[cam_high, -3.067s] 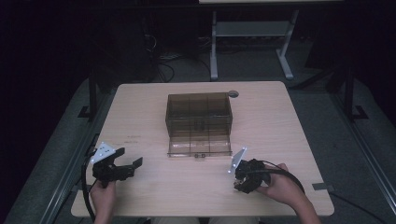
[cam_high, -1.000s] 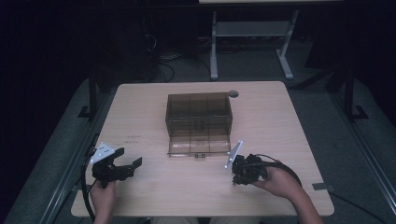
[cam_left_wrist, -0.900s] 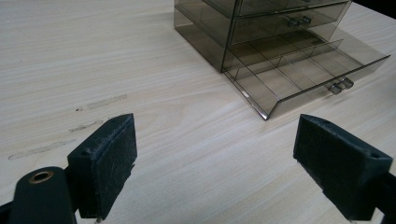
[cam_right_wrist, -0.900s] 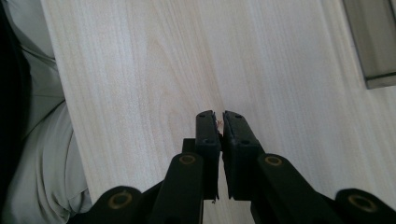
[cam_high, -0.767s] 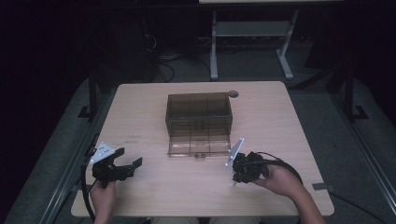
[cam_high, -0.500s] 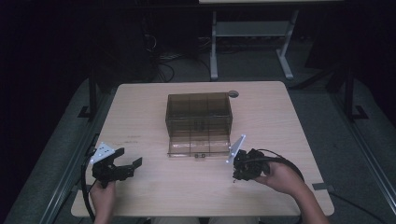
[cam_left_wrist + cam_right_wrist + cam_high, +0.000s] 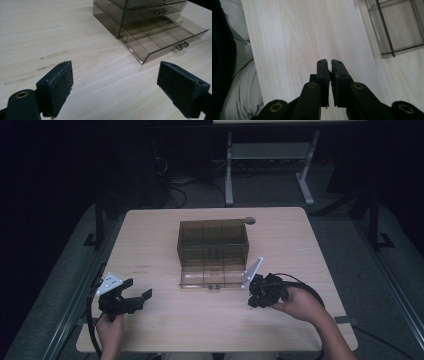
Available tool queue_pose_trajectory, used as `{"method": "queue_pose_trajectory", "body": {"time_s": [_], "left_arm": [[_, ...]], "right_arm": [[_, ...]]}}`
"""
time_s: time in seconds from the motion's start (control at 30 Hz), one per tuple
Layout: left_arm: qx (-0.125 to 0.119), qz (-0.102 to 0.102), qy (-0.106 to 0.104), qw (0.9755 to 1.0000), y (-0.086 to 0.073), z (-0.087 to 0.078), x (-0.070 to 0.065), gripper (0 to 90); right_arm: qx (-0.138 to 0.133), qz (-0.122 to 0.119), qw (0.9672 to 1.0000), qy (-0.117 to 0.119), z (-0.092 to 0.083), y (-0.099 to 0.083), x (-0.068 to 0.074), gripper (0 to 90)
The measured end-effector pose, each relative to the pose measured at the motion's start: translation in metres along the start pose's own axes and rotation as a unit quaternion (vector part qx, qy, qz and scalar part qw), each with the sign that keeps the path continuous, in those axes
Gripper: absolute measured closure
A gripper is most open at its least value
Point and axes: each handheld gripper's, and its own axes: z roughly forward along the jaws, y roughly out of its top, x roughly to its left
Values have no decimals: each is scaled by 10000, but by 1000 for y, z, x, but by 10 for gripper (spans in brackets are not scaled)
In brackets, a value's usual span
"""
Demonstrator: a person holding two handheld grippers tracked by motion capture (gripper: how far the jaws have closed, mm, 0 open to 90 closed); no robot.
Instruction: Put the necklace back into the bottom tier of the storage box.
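The clear plastic drawer box (image 7: 212,245) looks light, stiff and slippery; take its open drawer (image 7: 162,41) by the small knob (image 7: 182,45). Left hand-held gripper (image 7: 115,87) gapes empty; right hand-held gripper (image 7: 329,63) is closed on nothing.

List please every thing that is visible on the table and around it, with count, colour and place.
drawer cabinet: 1, smoky transparent brown, middle of the table
open drawer: 1, same brown, bottom one, pulled out toward the person, looks empty
table: 1, light wood, centre
cable hole: 1, grey, behind the cabinet's right corner
metal stand: 1, light grey, on the floor behind the table
left tongs: 1, black, near left corner, jaws wide open
right tongs: 1, black, right of the drawer, jaws shut, nothing between
hands: 2, near edge
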Motion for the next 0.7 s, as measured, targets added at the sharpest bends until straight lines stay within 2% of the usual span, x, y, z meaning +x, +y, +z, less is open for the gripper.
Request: {"method": "queue_pose_trajectory", "body": {"time_s": [0.7], "left_arm": [[-17,-7,-4,10000,0,0,0,130]], "right_arm": [[-164,19,9998,69,-13,16,-19,845]]}}
